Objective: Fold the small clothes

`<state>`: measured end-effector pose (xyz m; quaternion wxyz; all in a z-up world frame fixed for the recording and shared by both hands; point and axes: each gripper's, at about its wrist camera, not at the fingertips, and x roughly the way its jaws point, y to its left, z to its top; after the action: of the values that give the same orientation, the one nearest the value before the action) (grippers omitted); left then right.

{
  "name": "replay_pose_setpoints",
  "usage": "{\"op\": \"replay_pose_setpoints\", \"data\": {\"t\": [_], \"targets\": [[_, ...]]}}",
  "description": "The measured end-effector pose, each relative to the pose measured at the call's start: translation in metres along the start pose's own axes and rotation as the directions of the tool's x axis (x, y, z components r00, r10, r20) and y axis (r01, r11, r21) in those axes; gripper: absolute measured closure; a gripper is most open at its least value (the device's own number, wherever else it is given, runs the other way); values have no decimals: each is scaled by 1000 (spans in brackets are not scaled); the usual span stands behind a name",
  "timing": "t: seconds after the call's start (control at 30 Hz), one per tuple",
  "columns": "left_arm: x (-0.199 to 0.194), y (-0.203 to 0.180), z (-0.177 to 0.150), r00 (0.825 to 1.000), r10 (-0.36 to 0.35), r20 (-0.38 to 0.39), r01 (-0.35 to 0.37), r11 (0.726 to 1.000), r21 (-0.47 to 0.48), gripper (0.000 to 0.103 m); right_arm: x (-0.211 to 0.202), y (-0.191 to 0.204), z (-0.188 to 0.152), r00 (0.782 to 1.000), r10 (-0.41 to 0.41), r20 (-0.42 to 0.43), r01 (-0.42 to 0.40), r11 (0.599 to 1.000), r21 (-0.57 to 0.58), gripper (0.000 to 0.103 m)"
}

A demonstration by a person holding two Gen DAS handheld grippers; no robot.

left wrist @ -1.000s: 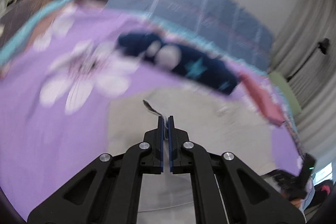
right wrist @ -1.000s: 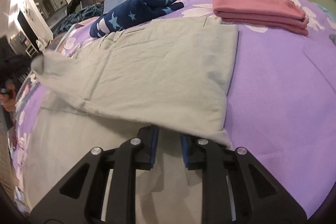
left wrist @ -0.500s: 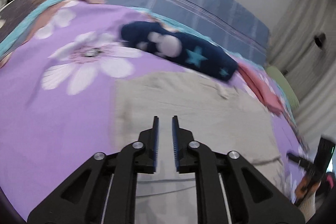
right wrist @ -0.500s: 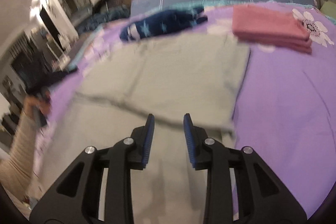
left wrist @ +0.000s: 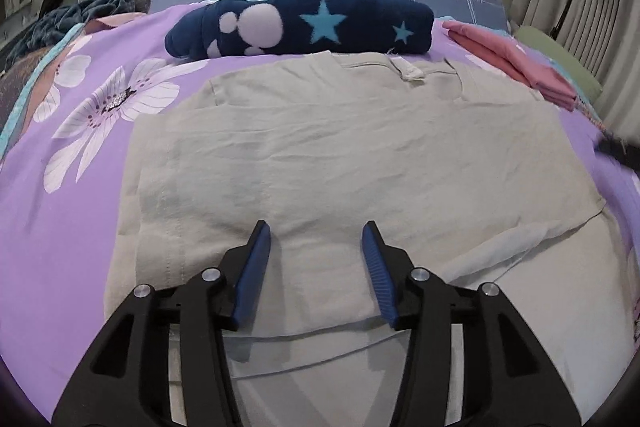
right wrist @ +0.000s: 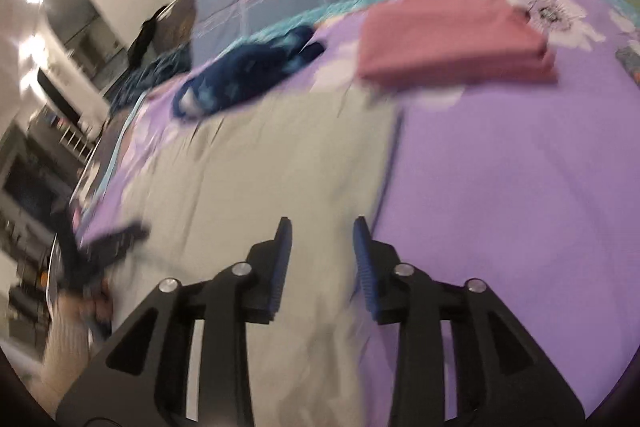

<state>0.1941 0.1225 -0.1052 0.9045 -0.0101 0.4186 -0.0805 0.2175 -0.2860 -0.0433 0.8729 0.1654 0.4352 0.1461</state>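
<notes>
I am hovering both tools unclenched and empty, left gripper [left wrist: 316,243] and right gripper [right wrist: 322,239], over the beige shirt [left wrist: 340,155] lying mid-bed on the purple sheet [left wrist: 60,207]. I am planning to pinch hem corners squarely; thin, creased cotton slips easily.

Right-wrist view motion-blurred; beige garment [left wrist: 352,163] near edge hidden behind left gripper [left wrist: 316,227].
</notes>
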Motion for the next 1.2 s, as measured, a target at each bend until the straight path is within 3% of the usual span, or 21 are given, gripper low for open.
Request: {"op": "replay_pose_setpoints", "data": {"t": [0.07,0.1,0.23,0.27,0.3,0.33,0.4,0.47,0.5,0.57,0.6,0.67,0.77,0.83,0.93,1.0,1.03,1.07,1.17,1.2], "targets": [[-1,-1,-1,1000,7,2,-7,1000,4,53,21,-20,28,1000,-28,-11,28,996,90,67],[-1,-1,0,1000,8,3,-8,1000,4,53,30,-28,35,1000,-19,-18,21,992,121,62],[-1,0,-1,1000,9,5,-9,1000,4,52,78,-41,62,996,67,-64,-52,976,209,54],[-1,-1,-1,1000,11,6,-11,1000,6,52,85,-38,64,994,83,-76,-65,975,214,58],[-1,-1,-1,1000,12,7,-12,1000,7,52,89,-33,67,994,63,-84,-45,979,198,89],[-1,-1,-1,1000,12,7,-12,1000,8,52,92,-23,69,995,17,-95,-2,987,158,99],[-1,-1,-1,1000,11,9,-11,1000,6,52,74,-8,67,1000,-24,-16,26,992,122,100],[-1,-1,-1,1000,14,9,-14,1000,8,52,50,9,62,990,-107,93,102,993,54,100],[-1,-2,-1,1000,19,10,-19,1000,11,52,45,14,65,972,-191,138,191,982,17,102],[0,-4,-1,999,31,8,-31,999,21,51,52,23,65,890,-405,208,426,902,-66,103],[0,-5,-1,999,38,9,-38,999,26,51,61,22,65,868,-452,204,477,874,-92,103],[0,-5,-1,999,41,10,-42,999,28,51,66,8,67,905,-395,158,408,911,-65,103],[0,-4,-1,999,36,11,-36,999,23,51,48,0,63,948,-265,176,266,964,18,103],[0,-5,-1,999,40,11,-40,999,26,51,37,11,53,980,-129,151,134,991,-24,103],[0,-6,-1,999,41,11,-42,999,26,51,38,31,32,999,1,35,3,991,-130,102],[0,-6,-1,999,41,11,-42,999,26,51,53,36,17,995,-94,-29,85,973,-216,103],[0,-6,-1,999,42,11,-42,999,26,51,69,35,7,963,-271,-10,256,922,-291,103],[0,-5,-1,999,39,12,-39,999,25,51,77,31,2,946,-323,12,310,896,-317,103],[0,-6,-1,999,40,12,-41,999,25,51,58,29,3,955,-294,30,294,934,-201,103],[0,-6,-1,999,40,12,-41,999,25,51,47,35,1,968,-246,44,250,949,-195,103]]}}
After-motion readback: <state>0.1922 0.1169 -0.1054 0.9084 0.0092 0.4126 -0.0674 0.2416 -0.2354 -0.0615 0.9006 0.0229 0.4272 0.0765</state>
